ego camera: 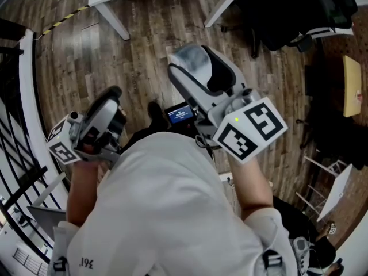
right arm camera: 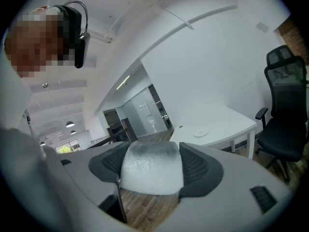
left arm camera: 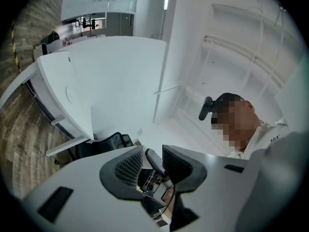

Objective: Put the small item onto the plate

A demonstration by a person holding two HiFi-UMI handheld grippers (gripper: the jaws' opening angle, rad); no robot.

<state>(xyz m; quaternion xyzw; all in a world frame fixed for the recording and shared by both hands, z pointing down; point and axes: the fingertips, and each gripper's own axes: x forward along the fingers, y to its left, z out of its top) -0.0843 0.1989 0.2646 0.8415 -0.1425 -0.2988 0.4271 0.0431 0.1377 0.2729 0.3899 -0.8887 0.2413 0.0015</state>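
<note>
Hold check: small item pinched in the right gripper, up over the wooden floor.
We read it as a frosted whitish lump filling the gap between the pads. We note the left gripper with jaws slightly apart, nothing clamped. A white surface stands well apart, behind the item.

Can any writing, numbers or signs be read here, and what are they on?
"361": print on the white shirt.
Small lit screen: too small to read.
Marker cube: black square patterns, no words.
Whitish item between the jaws: no print.
</note>
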